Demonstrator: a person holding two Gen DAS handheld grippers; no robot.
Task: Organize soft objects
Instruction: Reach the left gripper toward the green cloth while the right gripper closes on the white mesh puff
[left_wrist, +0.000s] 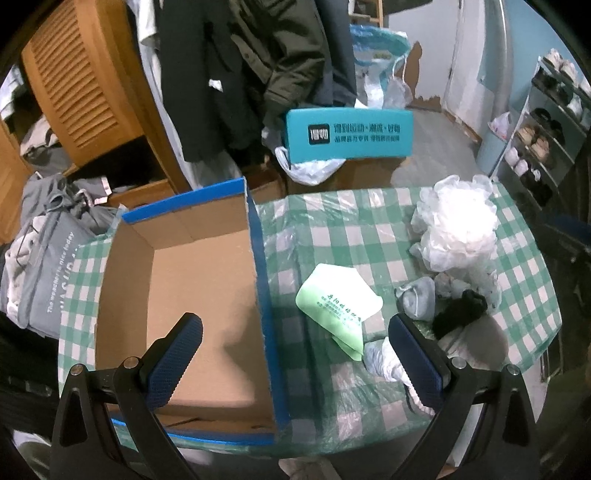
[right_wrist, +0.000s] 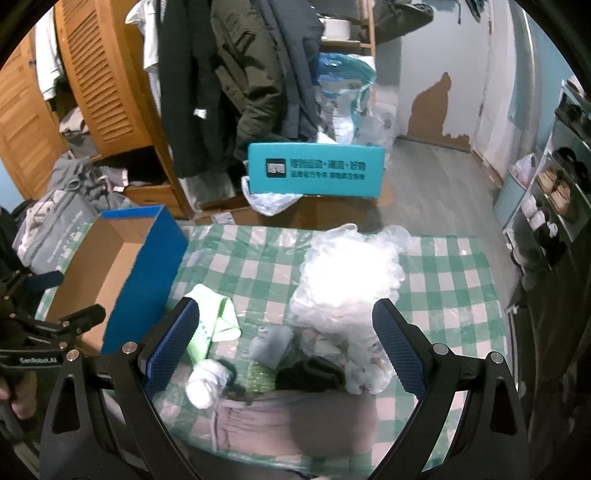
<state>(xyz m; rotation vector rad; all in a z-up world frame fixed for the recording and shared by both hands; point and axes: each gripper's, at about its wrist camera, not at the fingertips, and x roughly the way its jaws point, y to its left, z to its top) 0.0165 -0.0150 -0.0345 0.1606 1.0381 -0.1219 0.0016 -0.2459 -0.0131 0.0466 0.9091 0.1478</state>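
Observation:
An open, empty cardboard box with blue edges (left_wrist: 199, 295) (right_wrist: 110, 258) stands on the left of the green checked table (left_wrist: 332, 229) (right_wrist: 443, 280). My left gripper (left_wrist: 295, 354) is open, straddling the box's right wall. Beside it lie a folded green cloth (left_wrist: 338, 299) (right_wrist: 210, 314), a white rolled sock (left_wrist: 384, 358) (right_wrist: 207, 380), a grey sock (left_wrist: 419, 295) (right_wrist: 271, 343), a black item (left_wrist: 460, 310) (right_wrist: 310, 374) and a heap of clear plastic bags (left_wrist: 458, 229) (right_wrist: 351, 280). My right gripper (right_wrist: 288, 347) is open above these, over a pinkish-grey cloth (right_wrist: 295, 417).
A teal box (left_wrist: 349, 134) (right_wrist: 316, 170) on cartons stands beyond the table. Hanging coats (left_wrist: 240, 74) and a wooden wardrobe (left_wrist: 85, 81) are at the back left. A grey bag (left_wrist: 44, 266) sits left. A shoe rack (left_wrist: 543, 122) is at right.

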